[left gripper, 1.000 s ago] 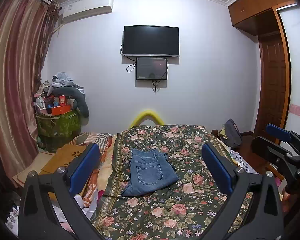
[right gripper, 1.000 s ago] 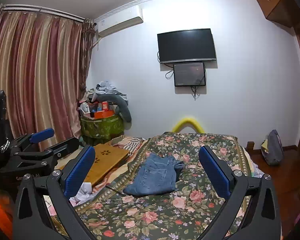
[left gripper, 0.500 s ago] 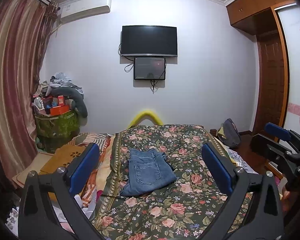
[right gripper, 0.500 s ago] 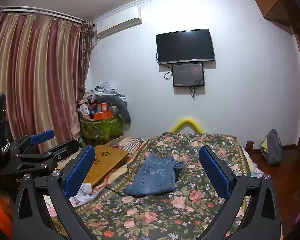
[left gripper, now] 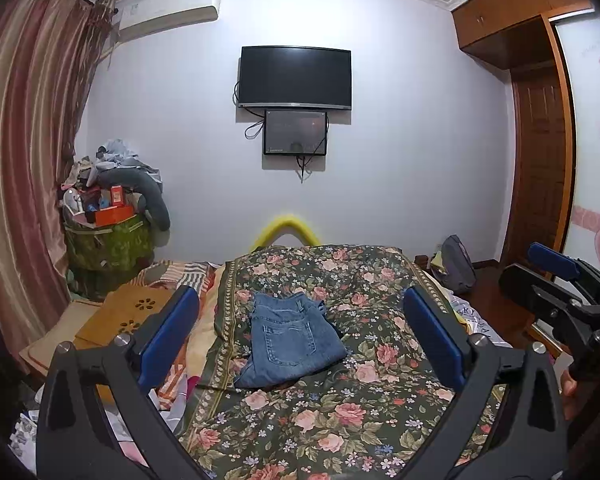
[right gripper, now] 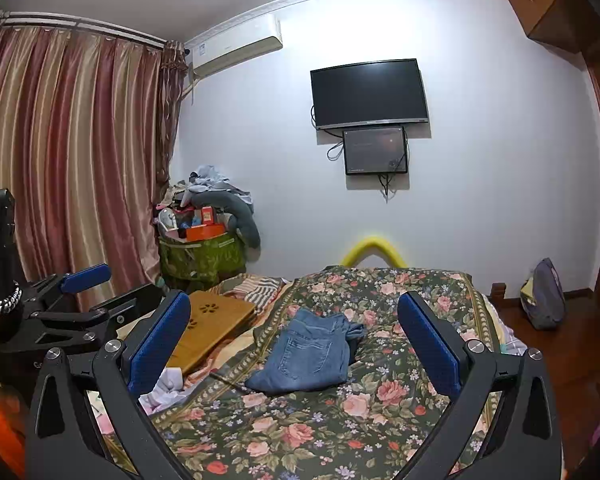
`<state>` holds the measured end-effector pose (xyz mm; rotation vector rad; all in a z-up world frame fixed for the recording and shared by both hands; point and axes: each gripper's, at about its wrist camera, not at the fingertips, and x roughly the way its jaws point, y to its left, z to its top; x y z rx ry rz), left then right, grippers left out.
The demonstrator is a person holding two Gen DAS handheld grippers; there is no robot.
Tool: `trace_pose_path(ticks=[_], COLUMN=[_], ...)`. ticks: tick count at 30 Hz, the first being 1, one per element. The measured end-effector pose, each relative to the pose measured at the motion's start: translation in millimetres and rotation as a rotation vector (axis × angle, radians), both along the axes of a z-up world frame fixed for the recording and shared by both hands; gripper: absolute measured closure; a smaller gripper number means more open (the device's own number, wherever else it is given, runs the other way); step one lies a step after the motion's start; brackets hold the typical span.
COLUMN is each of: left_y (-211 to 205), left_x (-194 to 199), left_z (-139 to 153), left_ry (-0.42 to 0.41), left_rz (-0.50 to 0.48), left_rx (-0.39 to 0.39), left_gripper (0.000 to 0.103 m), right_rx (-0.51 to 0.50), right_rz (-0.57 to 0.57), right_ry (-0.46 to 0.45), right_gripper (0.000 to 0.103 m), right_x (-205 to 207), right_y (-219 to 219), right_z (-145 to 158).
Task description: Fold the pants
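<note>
Pants (left gripper: 290,338): blue denim jeans, already folded into a compact, roughly rectangular bundle. Back pocket faces up, stitching visible. Lying flat on the floral bedspread (left gripper: 364,396), closer to its left edge than its right, roughly mid-length between near and far ends. Far end of the bundle is bunched and rumpled, with fabric sticking out at the far-right corner (right gripper: 354,330). Near-left corner tapers to a rounded fold. Long axis runs near-to-far, slightly skewed. Nothing touching or resting on them.
</note>
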<state>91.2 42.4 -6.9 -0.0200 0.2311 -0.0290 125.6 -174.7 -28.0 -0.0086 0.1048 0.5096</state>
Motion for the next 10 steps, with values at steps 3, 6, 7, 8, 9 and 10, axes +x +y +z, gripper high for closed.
trace_pose_path(ticks=[3,6,7,8,9,10], left_y=[0.4,-0.7,-0.9,-0.8,-0.6,-0.4], left_x=[0.8,1.7,2.1,2.4,2.7,2.7], left_z=[-0.5,-2.4,-2.8,-3.3,-3.5,-3.6], left_ry=[0.000,0.003,0.005,0.005,0.005,0.007], left_rz=[-0.007,-0.008,-0.009,-0.009,-0.009,-0.009], left_rx=[-0.003,0.005,0.006,0.005,0.004,0.005], left_gripper=[0.000,0.000,0.000,0.000,0.000,0.000], right_rx=[0.000,0.000,-0.001,-0.002,-0.003,-0.003], right_rz=[0.000,0.001,0.001,0.000,-0.001,-0.001], right_ry=[0.005,0.010,0.011,0.010,0.009,0.011], right_gripper=[0.000,0.000,0.000,0.000,0.000,0.000], right_x=[1.8,3.6,3.7,4.0,3.4,3.5], right_y=[0.0,0.8,1.2,1.7,2.1,2.3], right_z=[-0.5,0.0,-0.5,-0.7,-1.3,-1.3])
